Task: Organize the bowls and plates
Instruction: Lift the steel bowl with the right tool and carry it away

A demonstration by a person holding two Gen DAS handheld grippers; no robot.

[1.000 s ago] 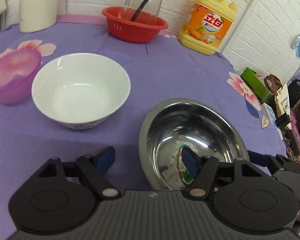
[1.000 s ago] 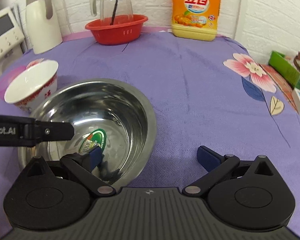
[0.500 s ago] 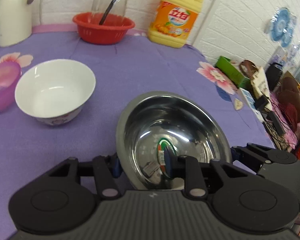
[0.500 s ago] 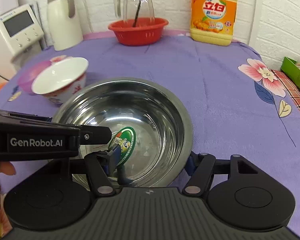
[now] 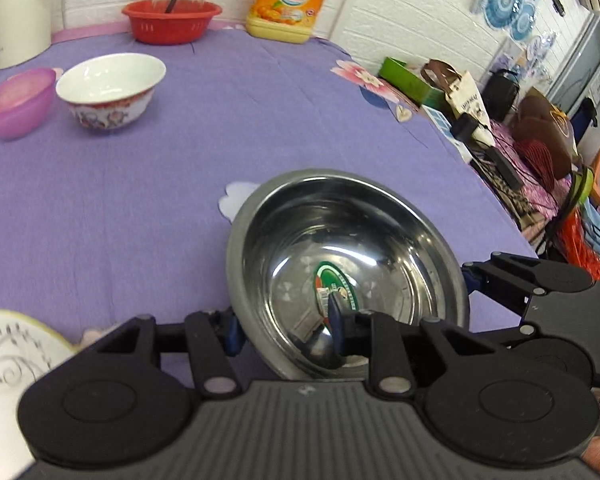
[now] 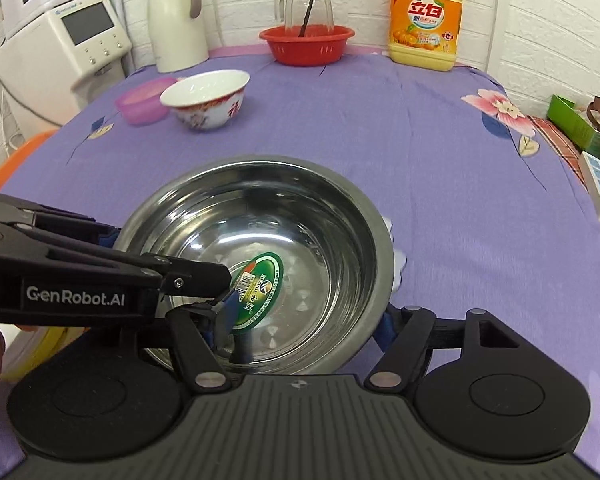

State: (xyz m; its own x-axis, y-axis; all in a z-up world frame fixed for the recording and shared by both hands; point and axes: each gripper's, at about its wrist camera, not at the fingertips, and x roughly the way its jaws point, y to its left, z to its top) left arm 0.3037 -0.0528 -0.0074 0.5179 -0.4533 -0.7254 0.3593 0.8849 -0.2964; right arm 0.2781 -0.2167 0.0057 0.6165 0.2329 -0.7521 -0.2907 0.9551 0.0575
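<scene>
I have the steel bowl (image 5: 348, 264) clamped from two sides, one gripper on each edge. My left gripper (image 5: 284, 330) pinches the bowl's left rim: one blue pad sits outside the wall, the other inside, near the green sticker (image 5: 336, 284) on the bottom. My right gripper (image 6: 304, 326) bites the near rim in the same way, one finger inside by the sticker and the other outside on the right, both pressed against the metal. In the right view the left gripper's black arm reaches in from the left edge and crosses over the bowl's near-left rim. The bowl sits low in both views, close to the cameras, tilted a little in the left view; I cannot tell whether its base touches the purple cloth (image 6: 420, 152). Farther back on the cloth stands a white bowl (image 6: 206, 98) with red patterning, upright, with a pink bowl (image 6: 142, 100) just beside it on its left. At the far edge are a red basket (image 6: 306, 44) holding a glass jug (image 6: 306, 2), a yellow detergent bottle (image 6: 426, 16) to its right, and a white kettle (image 6: 176, 18) to its left. In the left view, a plate (image 5: 8, 360) with a yellow rim shows at the lower left corner, partly behind my gripper.
</scene>
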